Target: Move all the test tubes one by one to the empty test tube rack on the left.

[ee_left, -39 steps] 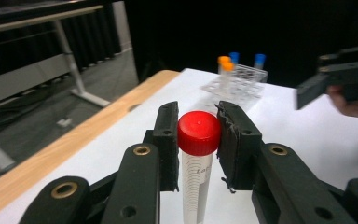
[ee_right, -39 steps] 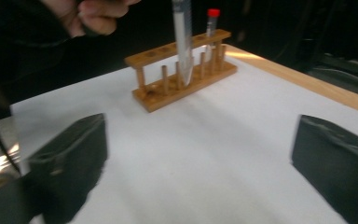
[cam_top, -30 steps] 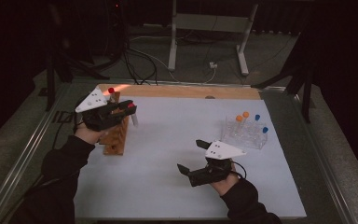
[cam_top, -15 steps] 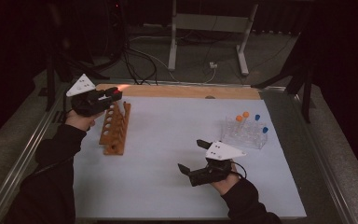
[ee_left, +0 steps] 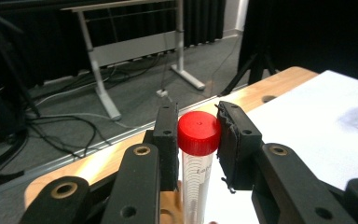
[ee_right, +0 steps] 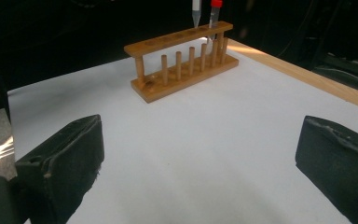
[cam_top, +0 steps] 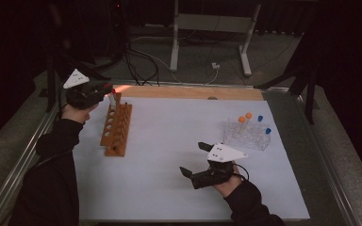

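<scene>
High view: the left gripper is held at the far end of the wooden rack, near the table's far left corner, its jaws clamped on a red-capped tube kept upright. In the right gripper view that tube is seen at the rack's far end, with a second tube just beside it. The right gripper is rested on the white mat, jaws wide apart, nothing between them.

Clear plastic tube with red screw cap, upright, held just below the cap, above the twelve o'clock end of the wooden rack, lower tip unseated.
</scene>
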### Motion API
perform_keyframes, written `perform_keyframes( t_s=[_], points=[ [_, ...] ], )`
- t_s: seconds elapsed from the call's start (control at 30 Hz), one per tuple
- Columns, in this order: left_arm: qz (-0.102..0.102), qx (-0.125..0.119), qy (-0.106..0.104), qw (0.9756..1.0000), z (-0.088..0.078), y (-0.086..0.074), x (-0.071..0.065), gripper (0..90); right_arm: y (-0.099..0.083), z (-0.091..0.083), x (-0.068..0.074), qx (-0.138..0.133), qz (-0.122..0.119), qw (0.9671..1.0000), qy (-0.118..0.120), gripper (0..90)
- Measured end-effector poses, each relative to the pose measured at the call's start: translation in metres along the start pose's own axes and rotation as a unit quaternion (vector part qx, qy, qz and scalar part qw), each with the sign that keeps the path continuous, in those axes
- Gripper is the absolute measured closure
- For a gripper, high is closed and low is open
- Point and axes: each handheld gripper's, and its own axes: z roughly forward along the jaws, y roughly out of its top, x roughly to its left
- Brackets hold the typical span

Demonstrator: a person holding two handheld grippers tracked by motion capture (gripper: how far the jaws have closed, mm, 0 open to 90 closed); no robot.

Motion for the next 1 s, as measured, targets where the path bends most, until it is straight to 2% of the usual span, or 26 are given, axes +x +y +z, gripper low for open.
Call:
perform_keyframes(
  t_s=[0.13,0.2,0.37,0.5,0.6,0.77,1.0],
  points=[
    [-0.014,-0.006,0.012,0.9998,0.003,0.000,0.008,71.6,-0.001,0.001,-0.001,0.004,0.003,1.0000,0.002,1.1],
    [-0.009,-0.001,0.023,0.9997,0.005,-0.001,0.010,71.6,-0.002,0.002,-0.001,0.004,0.002,1.0000,0.004,1.2],
    [-0.023,-0.002,0.028,0.9993,0.011,-0.009,0.014,71.6,-0.002,0.002,-0.001,0.006,0.002,1.0000,0.006,1.2],
    [-0.029,-0.002,0.027,0.9992,0.016,-0.014,0.014,71.6,-0.002,0.002,-0.001,0.005,0.003,1.0000,0.006,1.2],
    [-0.025,0.007,0.028,0.9993,0.021,-0.019,0.012,71.6,-0.002,0.002,-0.001,0.005,0.002,1.0000,0.007,1.2],
    [-0.033,0.018,0.023,0.9990,0.028,-0.028,0.012,71.6,-0.002,0.001,-0.001,0.005,0.006,0.9999,0.008,1.2],
    [-0.034,0.036,0.022,0.9985,0.035,-0.042,0.009,71.5,-0.002,0.000,-0.002,0.003,0.006,1.0000,0.007,1.2]
  ],
)
